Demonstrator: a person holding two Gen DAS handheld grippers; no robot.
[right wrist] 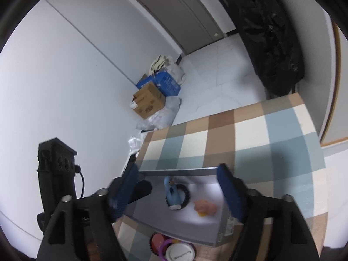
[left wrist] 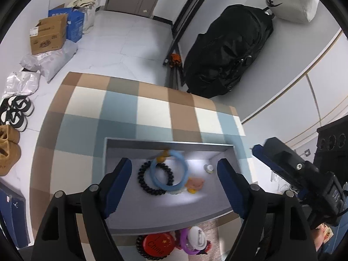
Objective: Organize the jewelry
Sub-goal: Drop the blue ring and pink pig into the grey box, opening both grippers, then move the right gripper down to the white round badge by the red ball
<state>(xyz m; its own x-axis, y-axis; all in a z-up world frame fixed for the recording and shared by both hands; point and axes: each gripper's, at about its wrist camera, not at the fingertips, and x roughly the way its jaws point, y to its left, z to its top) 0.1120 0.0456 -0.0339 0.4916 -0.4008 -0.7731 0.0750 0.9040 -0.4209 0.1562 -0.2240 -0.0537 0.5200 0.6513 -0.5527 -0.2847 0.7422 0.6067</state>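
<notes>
A shallow grey box (left wrist: 169, 144) stands on a table with a checkered cloth (left wrist: 152, 108). Inside it lie a light blue bangle (left wrist: 154, 179) across a black beaded bracelet (left wrist: 150, 189), a pink charm (left wrist: 195, 183) and a small white piece (left wrist: 209, 168). My left gripper (left wrist: 175, 164) is open above the box, its blue pads either side of the bangle without touching it. From the right wrist, my right gripper (right wrist: 177, 171) is open over the same box (right wrist: 152, 215), with the bangle (right wrist: 171, 191), bracelet (right wrist: 185, 195) and pink charm (right wrist: 204, 208) below it.
In front of the box lie a red round badge (left wrist: 156, 245), a purple ring (left wrist: 184, 241) and a white round badge (right wrist: 180, 253). A black bag (left wrist: 228, 50) stands beyond the table. Cardboard boxes (left wrist: 47, 34) and shoes (left wrist: 15, 111) line the floor at left.
</notes>
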